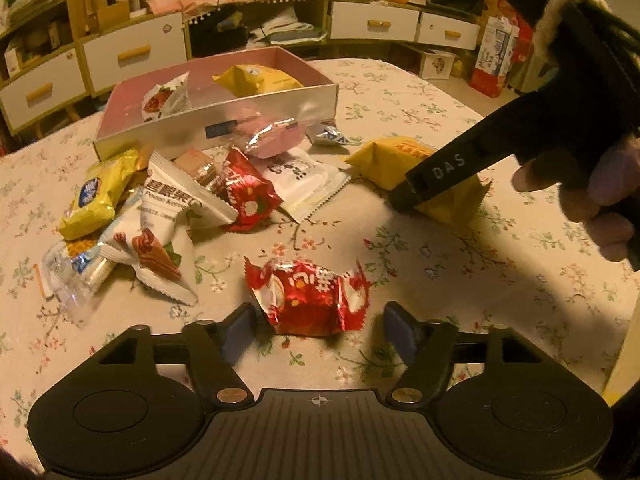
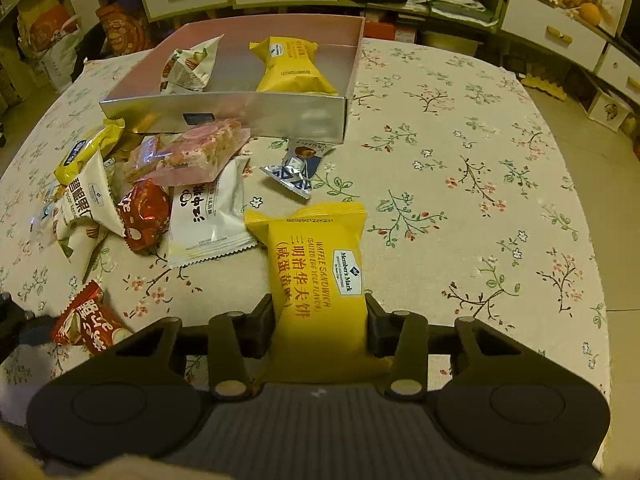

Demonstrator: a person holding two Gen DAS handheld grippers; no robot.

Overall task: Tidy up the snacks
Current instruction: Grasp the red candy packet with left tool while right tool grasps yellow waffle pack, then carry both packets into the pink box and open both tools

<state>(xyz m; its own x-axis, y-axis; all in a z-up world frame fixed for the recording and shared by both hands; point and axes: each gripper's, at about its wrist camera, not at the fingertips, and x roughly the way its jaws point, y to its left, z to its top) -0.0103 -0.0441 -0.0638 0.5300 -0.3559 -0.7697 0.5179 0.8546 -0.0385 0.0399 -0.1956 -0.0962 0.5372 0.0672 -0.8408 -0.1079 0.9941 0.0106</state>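
Overall, a tabletop (image 2: 460, 168) under a floral cloth carries every item. A shallow pink-lined box (image 2: 224, 110) with a silvery front wall stands at the far side; inside it lie a yellow waffle packet (image 2: 294, 66) and a white packet with a red print (image 1: 166, 98).

Just in front of the box, a heap of snacks (image 1: 192, 196) is spread toward the left edge: white, yellow, red and clear wrappers overlapping one another. A pink see-through bar (image 2: 188, 152) lies on top of the heap, against the box wall. A small blue-and-silver sweet (image 2: 296, 170) lies apart, to the right of the heap.

The right gripper (image 2: 320, 320) is clamped on a yellow waffle sandwich packet (image 2: 316, 264), one pad on each long side; the packet rests on the cloth, near the heap.

The left gripper (image 1: 318, 326) stands spread, its pads clear of a red foil snack (image 1: 308, 300) that lies on the cloth between them. A hand (image 1: 592, 204) holds the right gripper's handle.
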